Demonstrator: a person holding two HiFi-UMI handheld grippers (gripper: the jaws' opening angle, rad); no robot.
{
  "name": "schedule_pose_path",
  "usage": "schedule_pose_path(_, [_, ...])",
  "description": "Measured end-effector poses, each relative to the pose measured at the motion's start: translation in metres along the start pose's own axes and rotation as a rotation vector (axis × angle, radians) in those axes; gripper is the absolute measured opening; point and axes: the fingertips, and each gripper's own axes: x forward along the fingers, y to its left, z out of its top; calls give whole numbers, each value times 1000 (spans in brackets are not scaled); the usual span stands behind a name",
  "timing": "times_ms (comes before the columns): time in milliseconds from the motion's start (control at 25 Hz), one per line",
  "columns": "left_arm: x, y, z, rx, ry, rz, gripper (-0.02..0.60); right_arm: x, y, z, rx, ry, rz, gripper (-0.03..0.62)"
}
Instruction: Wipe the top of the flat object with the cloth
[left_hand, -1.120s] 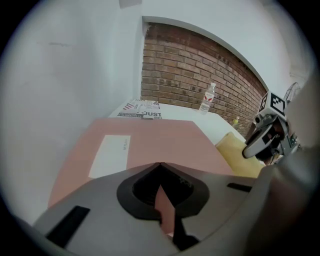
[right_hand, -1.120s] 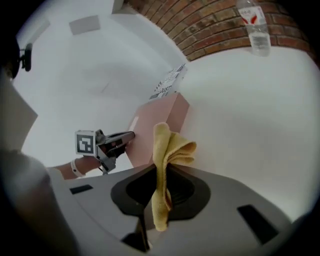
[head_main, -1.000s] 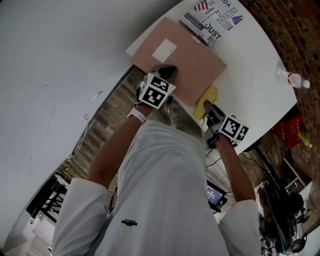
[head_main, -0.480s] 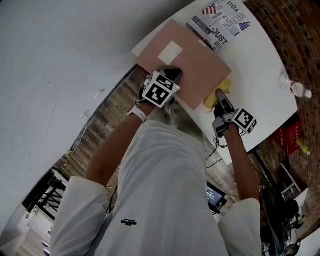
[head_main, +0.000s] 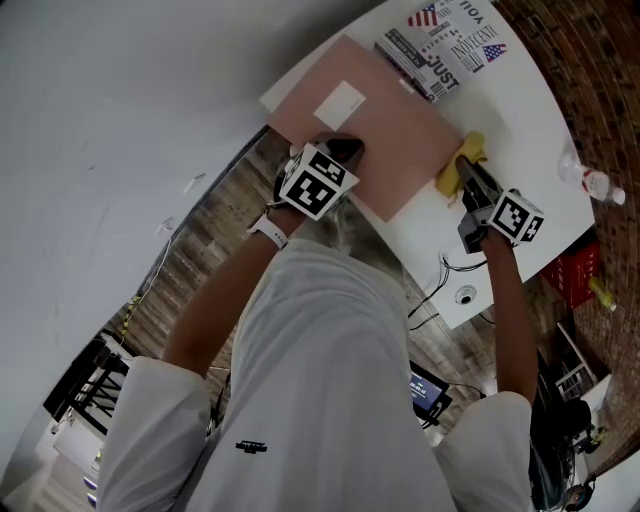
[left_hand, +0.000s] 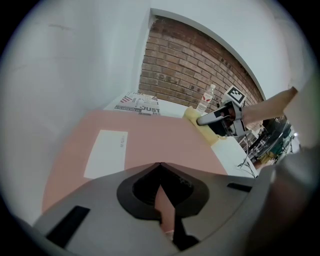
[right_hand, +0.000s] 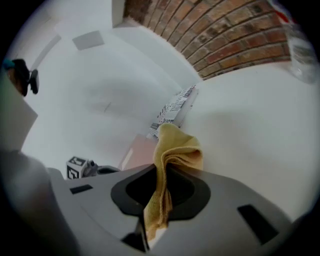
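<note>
From overhead, one pink flat object (head_main: 385, 125) lies by the table's (head_main: 530, 110) left edge. One yellow cloth (head_main: 448, 182) sits just off the object's right edge, over bare tabletop and not yet on it.

In the left gripper view, the left gripper (left_hand: 161, 210) is clamped on the flat object's near edge, probably to steady it.

In the right gripper view, the right gripper (right_hand: 150, 220) pinches the cloth, with a loose fold bunched forward as a pad. I count two grippers, and one bottle (right_hand: 302, 50) stands beyond.

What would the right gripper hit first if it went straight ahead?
Probably the printed booklet, just beyond the cloth in the right gripper; the pink sheet lies slightly left of that line. Depth is hard to judge.
</note>
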Motion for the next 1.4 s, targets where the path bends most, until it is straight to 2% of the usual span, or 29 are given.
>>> schedule_pose_path(160, [-1,0,1,-3,2,5,15,-6,-9,18,-313,102,-75,58])
schedule_pose_path(320, [0,-1,2,9,0,13,15,-5,-8,49,-507,179,-81,58])
schedule_pose_path(480, [0,-1,1,3,5,5,15,16,-8,46,-747,411,-66,58])
schedule_pose_path(640, [0,-2,2,-13,10,-7,15,37,-5,31,-886,633,0,58])
schedule_pose_path(800, [-3,-3,-2,-30,14,-28,15,40,-1,23,-872,779,72,57])
schedule_pose_path(960, [-10,-9,-13,6,32,-54,15,32,4,1,-875,894,134,57])
schedule_pose_path(1040, [-10,-10,-15,35,30,-47,15,33,5,-1,-844,897,140,58])
schedule_pose_path(1200, [-9,-11,-15,62,25,-40,15,56,18,12,-734,801,176,60])
schedule_pose_path(1400, [-9,-12,-14,54,27,-46,16,83,32,20,-776,828,171,63])
